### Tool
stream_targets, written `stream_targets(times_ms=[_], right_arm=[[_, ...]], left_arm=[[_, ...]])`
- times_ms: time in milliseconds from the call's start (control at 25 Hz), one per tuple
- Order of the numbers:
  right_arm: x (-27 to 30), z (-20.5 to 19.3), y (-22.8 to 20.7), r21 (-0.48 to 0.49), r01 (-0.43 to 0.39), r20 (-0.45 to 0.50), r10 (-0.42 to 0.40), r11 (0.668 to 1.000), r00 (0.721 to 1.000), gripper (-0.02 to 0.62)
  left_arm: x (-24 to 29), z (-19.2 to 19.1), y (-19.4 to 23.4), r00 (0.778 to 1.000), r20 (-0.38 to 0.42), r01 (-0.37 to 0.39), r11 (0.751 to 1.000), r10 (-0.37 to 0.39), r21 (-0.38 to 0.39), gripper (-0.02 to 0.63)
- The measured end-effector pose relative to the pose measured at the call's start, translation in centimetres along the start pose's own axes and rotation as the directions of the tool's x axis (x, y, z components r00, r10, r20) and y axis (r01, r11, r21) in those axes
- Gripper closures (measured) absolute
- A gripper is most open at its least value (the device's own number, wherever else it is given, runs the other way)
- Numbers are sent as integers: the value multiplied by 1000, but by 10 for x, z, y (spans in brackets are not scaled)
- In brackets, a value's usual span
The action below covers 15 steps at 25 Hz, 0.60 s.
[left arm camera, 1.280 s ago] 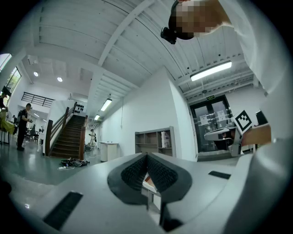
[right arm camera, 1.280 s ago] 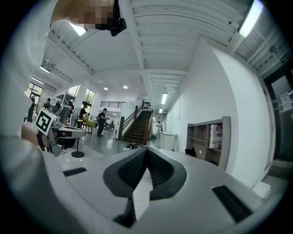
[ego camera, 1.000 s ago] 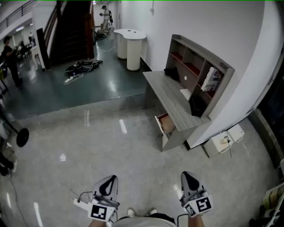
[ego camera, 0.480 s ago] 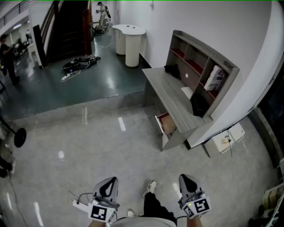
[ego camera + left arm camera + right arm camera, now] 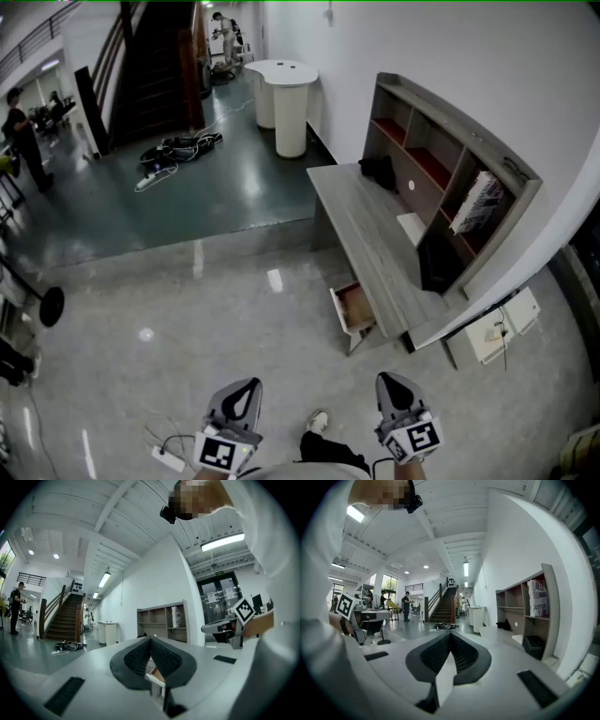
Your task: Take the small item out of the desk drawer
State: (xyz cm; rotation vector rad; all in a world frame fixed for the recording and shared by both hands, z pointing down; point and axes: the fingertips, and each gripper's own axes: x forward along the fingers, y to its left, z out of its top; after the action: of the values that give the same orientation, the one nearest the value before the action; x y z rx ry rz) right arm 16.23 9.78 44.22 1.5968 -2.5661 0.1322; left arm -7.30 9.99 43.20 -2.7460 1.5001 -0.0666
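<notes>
Head view: both my grippers sit low in frame, side by side, well apart from the desk (image 5: 367,246).
- Left gripper (image 5: 247,386): jaws pressed together, nothing between them. The left gripper view shows the same, with the tips meeting.
- Right gripper (image 5: 390,381): also closed tight and empty, which the right gripper view confirms.
- Drawer (image 5: 354,307): at the near end of the desk, under the top. It stands pulled open, reddish-brown inside.
- Small item: too small to make out inside the drawer in any view.
- Desk: runs along the white wall, with a shelf unit (image 5: 441,155) on its back edge.
- On the desktop: a black bag (image 5: 380,172) at the far end, a dark bin (image 5: 437,264) at the near end, and a flat white piece (image 5: 411,228) between them.
- A printed book (image 5: 476,201) leans in a near compartment of the shelf unit.
- A white box (image 5: 489,332) is on the floor by the wall, just past the desk's near end.
- Floor: my shoe (image 5: 319,421) is between the grippers, and a white power strip (image 5: 169,458) lies just left of the left gripper.
- Far side: a white round counter (image 5: 286,89), a cable pile (image 5: 175,148), stairs (image 5: 150,61), and a person (image 5: 21,127) standing at left.
</notes>
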Motion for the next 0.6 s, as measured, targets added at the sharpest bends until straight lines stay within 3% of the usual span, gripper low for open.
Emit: stream_targets(times_ms=[280, 600], right_arm=[[70, 11, -96, -6, -17, -7, 17, 1000, 1000, 574], [115, 3, -113, 14, -51, -48, 52, 999, 998, 574]], left_arm=[[109, 27, 14, 999, 28, -30, 999, 29, 19, 589], [146, 17, 43, 998, -8, -59, 998, 59, 8, 589]])
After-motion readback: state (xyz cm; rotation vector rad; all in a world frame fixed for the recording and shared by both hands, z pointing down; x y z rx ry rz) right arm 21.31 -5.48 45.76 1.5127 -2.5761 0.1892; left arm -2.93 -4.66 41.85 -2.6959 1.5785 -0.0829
